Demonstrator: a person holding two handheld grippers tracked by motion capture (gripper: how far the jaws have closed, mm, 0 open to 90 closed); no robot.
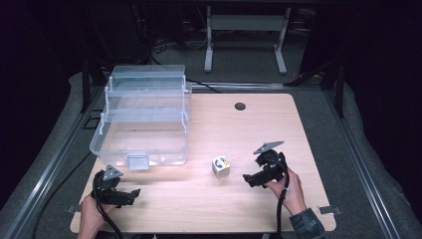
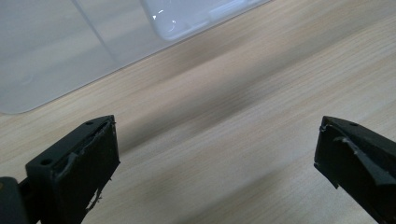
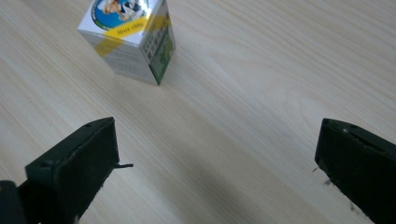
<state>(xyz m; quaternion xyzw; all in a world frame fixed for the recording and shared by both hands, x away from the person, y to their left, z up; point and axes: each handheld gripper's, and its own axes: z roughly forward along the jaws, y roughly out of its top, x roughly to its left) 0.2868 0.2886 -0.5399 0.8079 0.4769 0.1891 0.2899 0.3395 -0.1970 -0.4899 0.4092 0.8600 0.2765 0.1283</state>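
A small white carton [image 1: 220, 167] with a blue and yellow label stands upright on the wooden table [image 1: 239, 129], right of centre. My right gripper [image 1: 247, 179] is held just right of it, open, jaws aimed toward it with a gap between. In the right gripper view the carton [image 3: 130, 39] stands ahead and to the left of the open right gripper [image 3: 217, 163], untouched. My left gripper [image 1: 134, 193] rests near the table's front left, open and empty. In the left gripper view the left gripper [image 2: 217, 163] is spread wide over bare wood, with the clear box [image 2: 60, 42] ahead.
A large clear plastic storage box [image 1: 142, 117] with stepped tiers and a front latch occupies the table's back left. A round cable hole [image 1: 240, 106] sits near the far edge. Metal rails run along both sides of the table, and a desk frame stands behind.
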